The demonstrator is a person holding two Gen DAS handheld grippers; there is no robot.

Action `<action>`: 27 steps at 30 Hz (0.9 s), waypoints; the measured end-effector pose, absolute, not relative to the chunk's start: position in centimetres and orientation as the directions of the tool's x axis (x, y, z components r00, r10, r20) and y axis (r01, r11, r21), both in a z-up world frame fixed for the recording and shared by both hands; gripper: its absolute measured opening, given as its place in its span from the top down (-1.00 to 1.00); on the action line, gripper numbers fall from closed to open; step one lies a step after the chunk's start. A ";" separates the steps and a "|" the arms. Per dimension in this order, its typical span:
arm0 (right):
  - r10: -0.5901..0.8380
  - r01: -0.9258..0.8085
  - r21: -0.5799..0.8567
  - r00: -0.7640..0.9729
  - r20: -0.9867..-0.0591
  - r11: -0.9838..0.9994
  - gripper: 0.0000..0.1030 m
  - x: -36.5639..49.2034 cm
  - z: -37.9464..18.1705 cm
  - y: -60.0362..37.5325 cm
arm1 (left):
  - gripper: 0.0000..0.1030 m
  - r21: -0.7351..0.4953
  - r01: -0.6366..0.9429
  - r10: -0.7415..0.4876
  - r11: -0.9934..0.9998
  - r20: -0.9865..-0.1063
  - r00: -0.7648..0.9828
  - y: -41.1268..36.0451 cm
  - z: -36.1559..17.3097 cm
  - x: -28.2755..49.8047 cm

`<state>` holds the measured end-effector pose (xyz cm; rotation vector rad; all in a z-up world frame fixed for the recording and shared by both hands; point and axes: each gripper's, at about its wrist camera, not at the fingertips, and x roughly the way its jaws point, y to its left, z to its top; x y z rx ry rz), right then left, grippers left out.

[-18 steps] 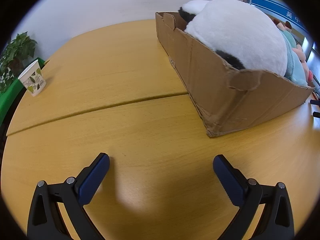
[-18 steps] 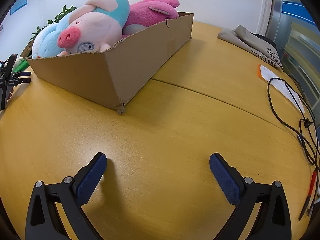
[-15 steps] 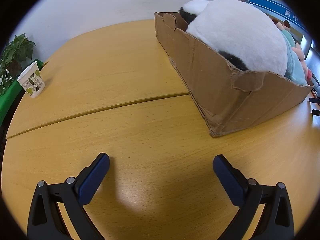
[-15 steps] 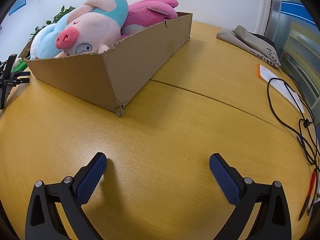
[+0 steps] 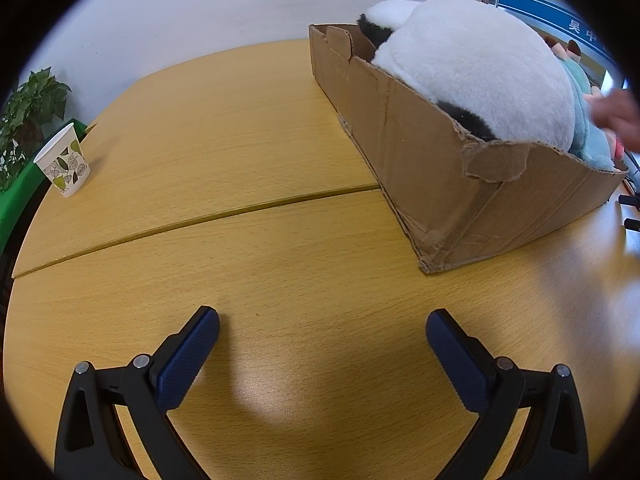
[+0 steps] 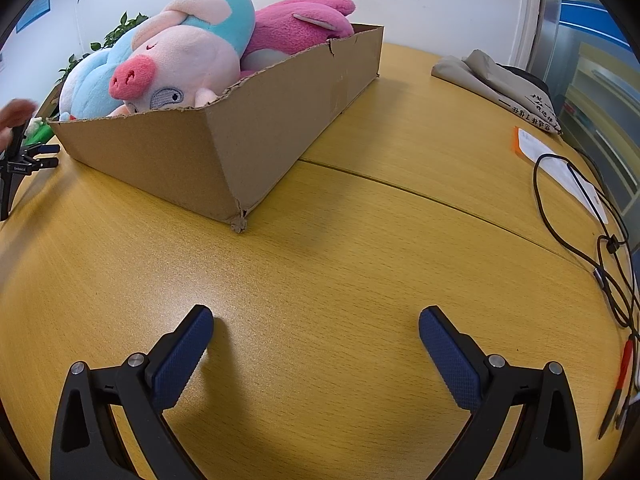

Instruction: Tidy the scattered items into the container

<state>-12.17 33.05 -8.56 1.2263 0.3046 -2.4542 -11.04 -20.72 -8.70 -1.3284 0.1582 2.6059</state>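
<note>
A cardboard box (image 5: 460, 176) stands on the wooden table, at the right in the left wrist view and the upper left in the right wrist view (image 6: 256, 120). A big white and black panda plush (image 5: 476, 68) fills its near end. A pink pig plush (image 6: 180, 64), a light blue plush (image 6: 92, 88) and a magenta plush (image 6: 304, 28) lie in the other end. My left gripper (image 5: 322, 336) is open and empty low over the table, short of the box. My right gripper (image 6: 316, 332) is open and empty too.
A paper cup (image 5: 64, 162) with leaf print stands at the table's left edge beside a potted plant (image 5: 28, 108). Folded grey cloth (image 6: 500, 80), a paper slip (image 6: 560, 168), a black cable (image 6: 588, 240) and pens (image 6: 620, 384) lie at the right.
Both grippers drew back slightly from the box and stayed open. A blurred hand has come into view at the box's far side.
</note>
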 end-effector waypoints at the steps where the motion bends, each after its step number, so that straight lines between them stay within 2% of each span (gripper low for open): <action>1: -0.236 0.425 -0.024 -0.548 -0.803 -0.905 -1.00 -12.2 -8.6 33.0 | -1.00 -0.001 -0.236 0.139 -0.972 -0.809 -0.571 -20.7 -8.7 -11.0; 27: -0.239 0.429 -0.023 -0.547 -0.802 -0.903 -1.00 -12.1 -8.5 33.3 | -1.00 -0.001 -0.232 0.137 -0.973 -0.809 -0.572 -20.8 -8.7 -11.1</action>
